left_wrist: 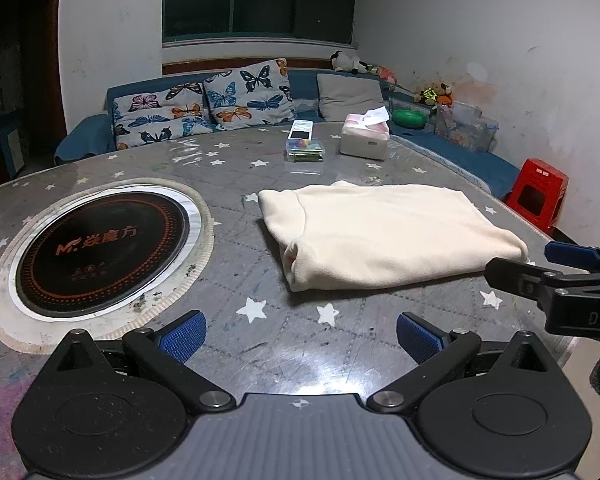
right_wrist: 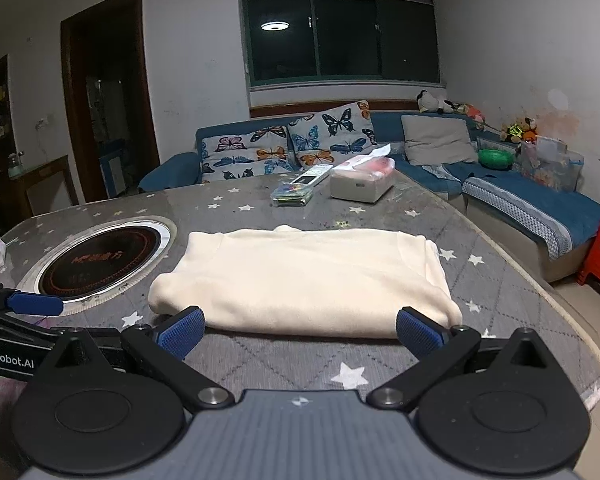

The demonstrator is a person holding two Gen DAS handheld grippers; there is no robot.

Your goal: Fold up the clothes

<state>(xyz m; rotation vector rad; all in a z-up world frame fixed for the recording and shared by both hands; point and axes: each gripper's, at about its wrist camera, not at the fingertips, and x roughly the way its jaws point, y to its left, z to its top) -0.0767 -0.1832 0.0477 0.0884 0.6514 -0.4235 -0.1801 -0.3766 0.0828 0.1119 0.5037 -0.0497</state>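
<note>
- Cream garment (right_wrist: 304,280) lies folded into a neat rectangle on the star-patterned counter (right_wrist: 280,364).
- Induction hob (left_wrist: 100,248) sits beside it.
- Left gripper (left_wrist: 300,338) and right gripper (right_wrist: 300,332): jaws released, empty.

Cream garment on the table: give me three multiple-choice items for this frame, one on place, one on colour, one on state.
1. Where does the cream garment lie?
A. on the sofa
B. on the star-patterned table, right of the round cooktop
C. on the red stool

2. What colour are the tool pads?
A. blue
B. green
C. white

3. What is the state of both tools?
A. both shut on the garment
B. both open, holding nothing
C. one holds the tissue box

Answers: 1 B, it rests flat beside the cooktop. 2 A, the textured pads show blue. 3 B, the left tool and right tool are spread wide with only table or cloth beyond.
</note>
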